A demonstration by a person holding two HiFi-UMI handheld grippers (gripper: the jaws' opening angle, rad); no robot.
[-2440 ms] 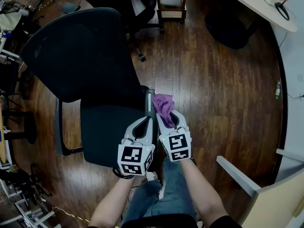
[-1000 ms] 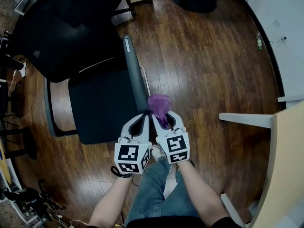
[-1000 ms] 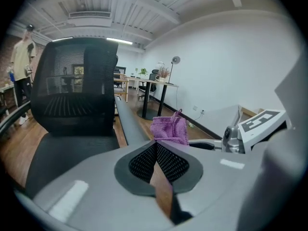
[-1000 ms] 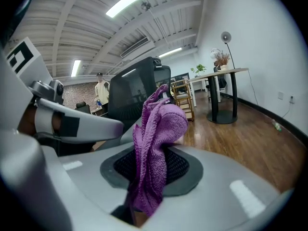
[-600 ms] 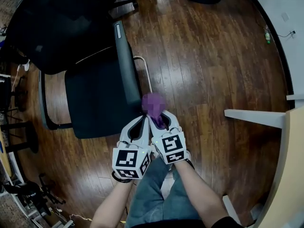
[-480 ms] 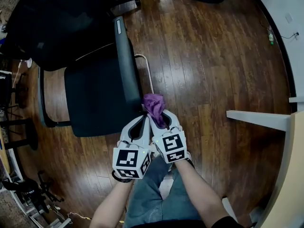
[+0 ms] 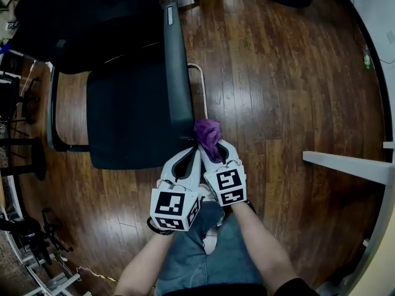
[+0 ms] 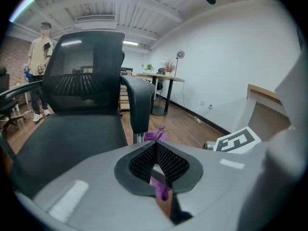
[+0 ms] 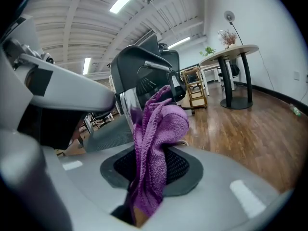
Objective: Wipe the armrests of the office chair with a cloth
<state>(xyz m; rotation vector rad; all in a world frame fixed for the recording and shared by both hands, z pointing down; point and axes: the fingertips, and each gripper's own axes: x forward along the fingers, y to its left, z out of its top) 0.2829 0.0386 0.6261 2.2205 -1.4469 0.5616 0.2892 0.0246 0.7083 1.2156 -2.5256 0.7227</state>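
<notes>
Black mesh covers the office chair [image 7: 123,116], which fills the upper left of the head view, its backrest [image 7: 80,17] at the top edge. A thin armrest [image 7: 50,103] runs down the far left side of the seat. The broader padded armrest [image 7: 176,73] runs down the seat's right side, toward the middle of the frame.

Just below that pad's near end, at the centre of the frame, the two grippers sit side by side with their marker cubes toward the person's jeans [image 7: 197,258]. The left gripper [image 7: 189,152] has its jaws brought together, the tips meeting with nothing between the pads. Its own view looks past them at the seat and the front of the padded armrest.

The right gripper [image 7: 213,150], just beside it, is clamped on the purple cloth [image 7: 208,133]. The cloth bunches up out of the jaws and lies at the near end of the padded armrest, on its right edge. Whether it presses on the pad or sits just beside it cannot be told.

Brown wooden floor [image 7: 278,91] fills the right half of the frame, with a pale board edge [image 7: 345,165] at the far right.
</notes>
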